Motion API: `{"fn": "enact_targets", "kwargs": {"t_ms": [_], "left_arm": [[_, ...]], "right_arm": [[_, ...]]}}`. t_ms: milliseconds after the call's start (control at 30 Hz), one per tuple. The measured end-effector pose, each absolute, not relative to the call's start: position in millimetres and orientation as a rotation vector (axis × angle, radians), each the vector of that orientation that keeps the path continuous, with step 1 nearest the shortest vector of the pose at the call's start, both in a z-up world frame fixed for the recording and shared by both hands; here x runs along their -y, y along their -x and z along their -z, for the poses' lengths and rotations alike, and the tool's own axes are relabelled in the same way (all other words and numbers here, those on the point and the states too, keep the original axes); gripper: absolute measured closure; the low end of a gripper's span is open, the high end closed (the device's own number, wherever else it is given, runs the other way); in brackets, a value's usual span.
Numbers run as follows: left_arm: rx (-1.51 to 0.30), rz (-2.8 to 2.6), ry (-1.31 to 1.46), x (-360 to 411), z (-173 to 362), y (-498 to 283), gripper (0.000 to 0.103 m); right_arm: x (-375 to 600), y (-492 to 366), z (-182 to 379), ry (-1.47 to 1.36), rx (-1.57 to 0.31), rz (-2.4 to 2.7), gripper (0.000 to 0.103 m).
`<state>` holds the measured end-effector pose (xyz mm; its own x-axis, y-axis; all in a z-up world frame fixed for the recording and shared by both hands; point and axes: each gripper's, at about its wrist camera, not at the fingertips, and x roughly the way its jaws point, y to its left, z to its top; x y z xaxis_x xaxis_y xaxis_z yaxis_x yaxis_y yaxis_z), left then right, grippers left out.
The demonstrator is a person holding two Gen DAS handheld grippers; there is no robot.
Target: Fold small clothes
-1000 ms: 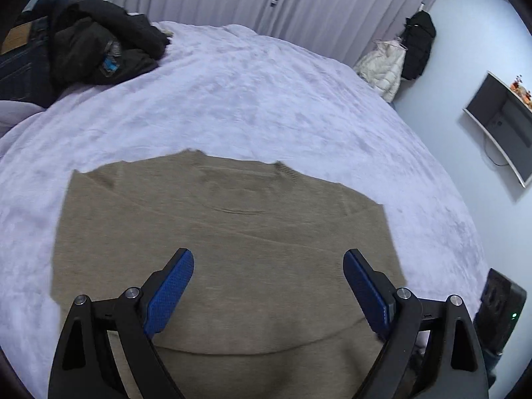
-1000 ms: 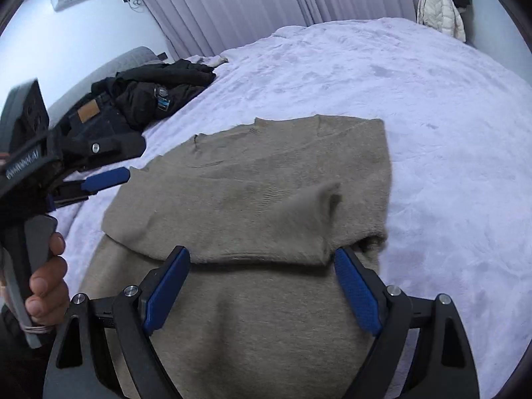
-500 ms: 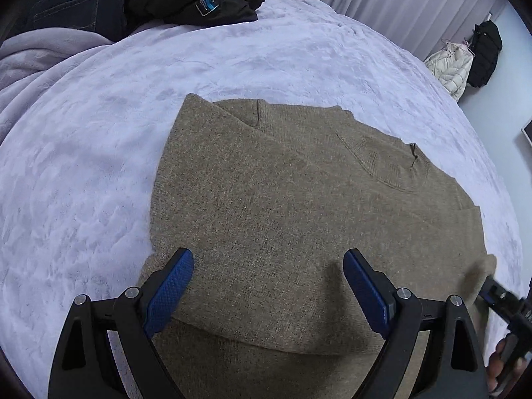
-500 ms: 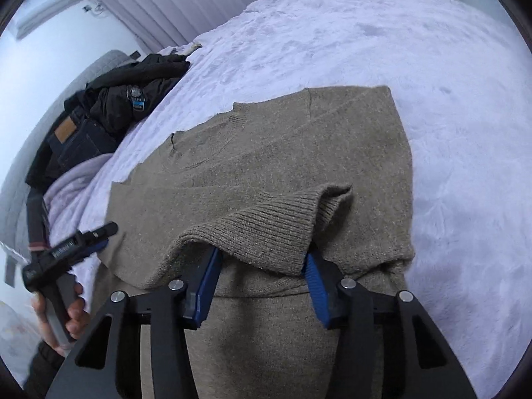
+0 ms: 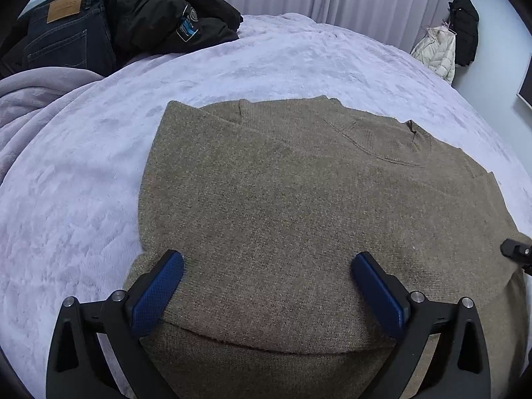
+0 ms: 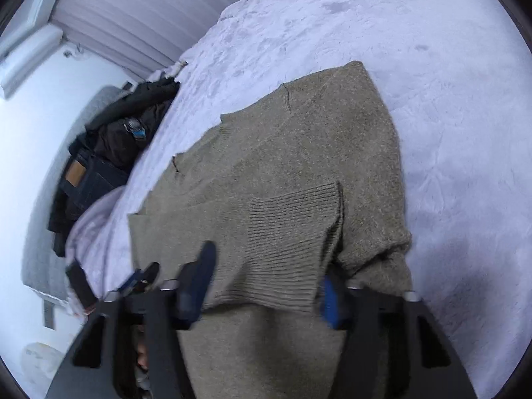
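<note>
olive-brown knit sweater (image 5: 299, 206) flat mid lilac plush bedspread (image 5: 83, 183), sleeve folded across | left gripper (image 5: 266, 286) wide, opening, empty over sweater hem | right gripper (image 6: 266, 286) closing on ribbed cuff (image 6: 286, 232)

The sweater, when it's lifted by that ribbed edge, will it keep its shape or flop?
Likely floppy: the sweater is soft knit and already sags in folds around the right gripper, whose jaws are closing on its ribbed edge. It looks thick, so probably fairly heavy. The fuzzy bedspread may drag at it.
</note>
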<state>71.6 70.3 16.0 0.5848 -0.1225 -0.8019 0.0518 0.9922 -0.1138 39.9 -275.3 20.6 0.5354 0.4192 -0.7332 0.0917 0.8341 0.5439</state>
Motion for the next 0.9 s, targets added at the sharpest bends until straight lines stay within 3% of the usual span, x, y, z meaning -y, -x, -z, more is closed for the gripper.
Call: {"fn": "enact_targets", "kwargs": {"t_ms": [33, 233, 400, 500, 567, 700, 767, 900], "left_arm": [[-0.947, 0.096, 0.076, -70.3, -21.7, -72.7, 0.001], [-0.87, 0.104, 0.124, -77.5, -63.4, -76.0, 0.001], [-1.062, 0.082, 0.075, -68.5, -15.1, -102.2, 0.001], [-1.029, 0.079, 0.062, -66.5, -18.8, -95.2, 0.001], [-1.006, 0.104, 0.082, -67.5, -32.9, -91.2, 0.001], [-0.931, 0.135, 0.082, -63.2, -58.4, -95.9, 0.001], [-0.976, 0.157, 0.071, -53.0, -49.5, -107.9, 0.001], [-1.063, 0.133, -0.004, -39.2, -13.6, -118.4, 0.001]], "right_arm": [[270.8, -44.6, -22.1, -0.516, -1.038, -0.185, 0.096], [248.1, -38.5, -92.9, -0.229, -0.82, -0.143, 0.096], [249.7, -58.6, -68.3, -0.152, -0.894, -0.054, 0.095], [260.2, -67.6, -36.0, -0.136, -0.993, 0.013, 0.084], [272.9, -60.5, -35.8, -0.164, -0.955, 0.046, 0.067], [270.3, -40.4, -67.4, -0.079, -0.828, 0.221, 0.055], [247.2, -33.4, -79.4, -0.024, -0.771, 0.188, 0.032], [174.8, -46.5, -64.0, 0.097, -0.843, -0.045, 0.028]]}}
